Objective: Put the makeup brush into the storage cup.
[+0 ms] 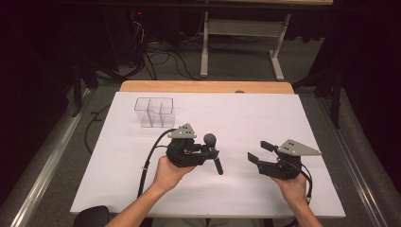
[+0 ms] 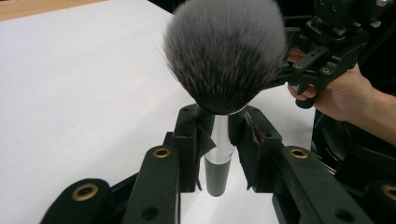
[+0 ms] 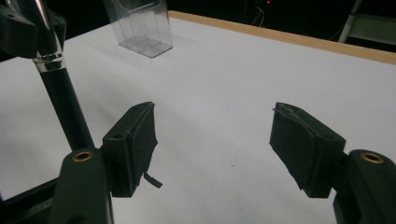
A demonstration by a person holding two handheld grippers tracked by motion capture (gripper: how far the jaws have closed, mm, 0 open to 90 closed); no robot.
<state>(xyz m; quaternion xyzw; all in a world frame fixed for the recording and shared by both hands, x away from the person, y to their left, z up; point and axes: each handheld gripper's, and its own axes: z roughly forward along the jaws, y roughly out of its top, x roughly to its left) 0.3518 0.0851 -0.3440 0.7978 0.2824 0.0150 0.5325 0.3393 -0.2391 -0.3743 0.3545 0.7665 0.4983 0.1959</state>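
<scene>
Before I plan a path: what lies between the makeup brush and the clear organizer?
Nothing: bare white table between makeup brush and clear organizer, seen in the high view.

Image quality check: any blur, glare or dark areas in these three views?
High view: white table evenly lit, surroundings dark, clear organizer faint. Left gripper view: brush bristles soft, close. Right gripper view: near fingers slightly soft, glare on brush ferrule.

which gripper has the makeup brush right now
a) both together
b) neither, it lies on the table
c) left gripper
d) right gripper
c: the left gripper is shut on the silver neck of the brush, while the right gripper stands open with nothing between its pads.
</scene>
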